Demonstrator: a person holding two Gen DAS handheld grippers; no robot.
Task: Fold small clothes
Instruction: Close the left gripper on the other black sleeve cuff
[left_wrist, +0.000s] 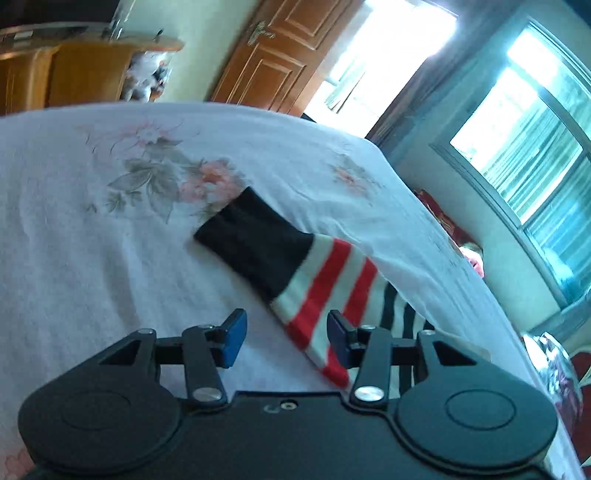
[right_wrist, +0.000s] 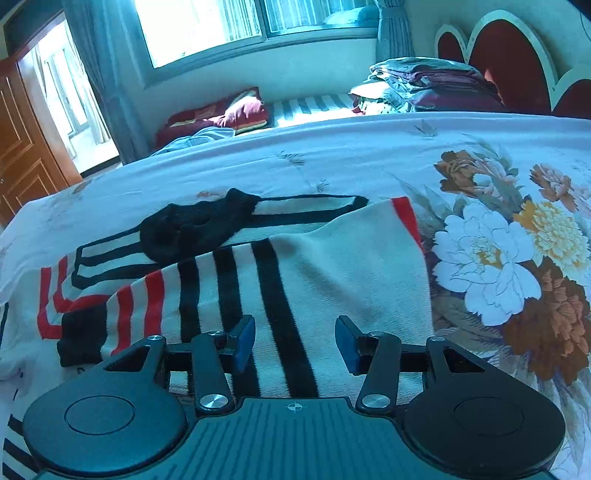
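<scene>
A small knitted sweater (right_wrist: 332, 266), cream with black and red stripes and black ribbed cuffs, lies flat on the white floral bedsheet (right_wrist: 369, 147). One sleeve (left_wrist: 295, 273) stretches out across the sheet. The left gripper (left_wrist: 286, 339) hangs spread above that sleeve, pinching nothing. The right gripper (right_wrist: 295, 345), blue-padded, stands spread over the soft cream body, also empty.
</scene>
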